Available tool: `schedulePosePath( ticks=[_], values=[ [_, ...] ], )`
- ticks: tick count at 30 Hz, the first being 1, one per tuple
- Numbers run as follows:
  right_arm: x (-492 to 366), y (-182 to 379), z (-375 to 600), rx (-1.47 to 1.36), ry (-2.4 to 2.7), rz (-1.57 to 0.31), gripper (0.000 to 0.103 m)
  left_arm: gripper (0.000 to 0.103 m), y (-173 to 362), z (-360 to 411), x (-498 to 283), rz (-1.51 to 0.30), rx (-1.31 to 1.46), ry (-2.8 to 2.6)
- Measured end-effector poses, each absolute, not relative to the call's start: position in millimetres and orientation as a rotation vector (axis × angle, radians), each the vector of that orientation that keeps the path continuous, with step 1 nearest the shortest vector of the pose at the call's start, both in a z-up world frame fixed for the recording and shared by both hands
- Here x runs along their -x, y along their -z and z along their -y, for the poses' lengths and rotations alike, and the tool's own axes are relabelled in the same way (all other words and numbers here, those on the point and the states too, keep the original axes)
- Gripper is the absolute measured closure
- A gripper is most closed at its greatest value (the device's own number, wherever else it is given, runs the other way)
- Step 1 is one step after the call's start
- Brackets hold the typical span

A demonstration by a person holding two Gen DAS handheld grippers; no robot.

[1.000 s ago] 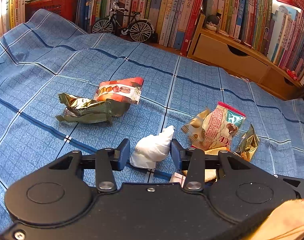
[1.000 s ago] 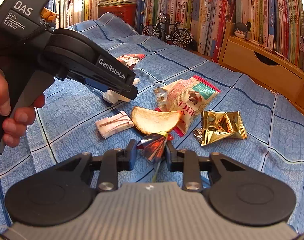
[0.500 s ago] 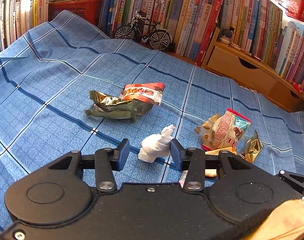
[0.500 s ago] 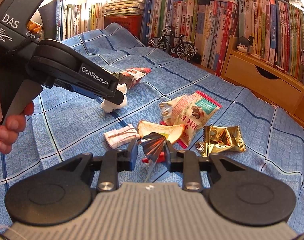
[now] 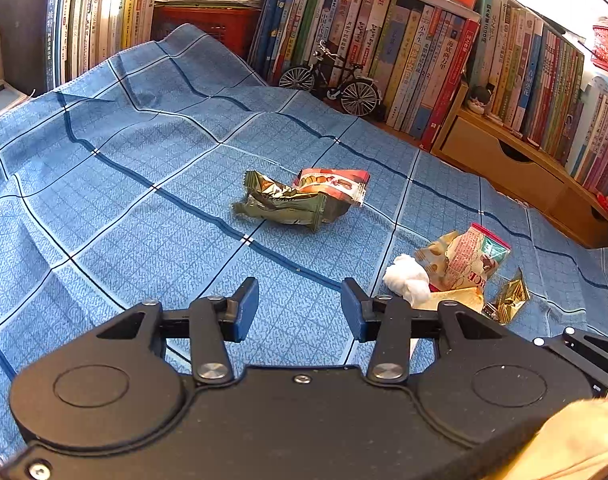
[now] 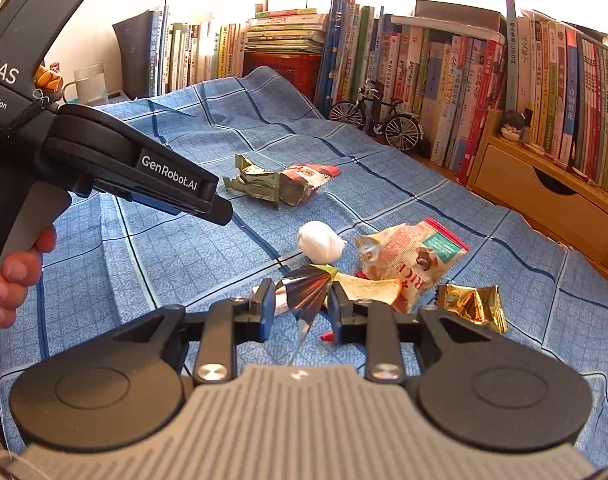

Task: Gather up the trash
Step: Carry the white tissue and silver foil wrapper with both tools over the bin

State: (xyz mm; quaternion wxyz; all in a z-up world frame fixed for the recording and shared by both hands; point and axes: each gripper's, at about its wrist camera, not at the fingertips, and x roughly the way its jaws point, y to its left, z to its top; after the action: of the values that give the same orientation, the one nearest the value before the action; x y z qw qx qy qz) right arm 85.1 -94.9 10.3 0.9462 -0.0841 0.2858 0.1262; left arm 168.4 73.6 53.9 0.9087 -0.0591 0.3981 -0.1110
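— Now, what is held between the fingers?

— Nothing by the left gripper: its jaws are spread wide over bare cloth. A foil scrap is seen between the right gripper's parted jaws; a grip cannot be told.

— And beyond?

— A tissue wad is found beside the rice bag; two wrappers lie farther off.

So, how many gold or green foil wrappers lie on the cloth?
2: a green-gold wrapper mid-cloth, touching the red packet, and a gold wrapper at the right, beside the rice packet. More may hide under the packets.
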Motion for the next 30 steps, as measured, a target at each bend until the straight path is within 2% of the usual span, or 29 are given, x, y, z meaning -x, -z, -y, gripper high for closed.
schedulePosePath(
  ticks=[1, 3, 5, 9, 11, 19, 22, 24, 28, 30],
  values=[
    [-83.3, -11.5, 93.7, 0.173, -0.262, -0.576, 0.07, 0.053, -54.4, -73.5, -168.2, -0.826, 0.125, 0.24],
    [-79.6, -13.3, 93.2, 0.178, -0.265, -0.567, 0.07, 0.035, -55.7, -70.3, -168.3, -0.821, 0.123, 0.257],
    [-77.2, -13.8, 94.3, 0.191, -0.263, -0.565, 0.071, 0.029, -56.7, -64.8, -170.2, -0.816, 0.131, 0.279],
    [-76.8, -13.1, 100.5, 0.195, -0.242, -0.574, 0.081, 0.029, -51.4, -43.2, -184.7, -0.857, 0.125, 0.333],
    [-77.7, -12.1, 103.9, 0.199, -0.228, -0.578, 0.083, 0.029, -48.3, -32.7, -190.4, -0.872, 0.115, 0.359],
    [-79.0, -5.2, 118.0, 0.181, -0.188, -0.599, 0.084, 0.029, -32.8, -2.1, -209.8, -0.919, 0.116, 0.381],
    [-81.4, -3.9, 121.2, 0.17, -0.179, -0.603, 0.084, 0.038, -28.3, 0.7, -213.8, -0.931, 0.116, 0.378],
    [-82.1, -3.4, 121.8, 0.165, -0.174, -0.604, 0.084, 0.053, -26.5, 1.0, -215.2, -0.933, 0.113, 0.381],
    [-83.3, -2.2, 121.6, 0.156, -0.17, -0.608, 0.084, 0.075, -25.0, -0.3, -216.0, -0.933, 0.098, 0.387],
    [-84.0, -2.4, 121.7, 0.155, -0.167, -0.605, 0.084, 0.076, -26.8, -1.9, -214.5, -0.915, 0.097, 0.386]
  ],
)
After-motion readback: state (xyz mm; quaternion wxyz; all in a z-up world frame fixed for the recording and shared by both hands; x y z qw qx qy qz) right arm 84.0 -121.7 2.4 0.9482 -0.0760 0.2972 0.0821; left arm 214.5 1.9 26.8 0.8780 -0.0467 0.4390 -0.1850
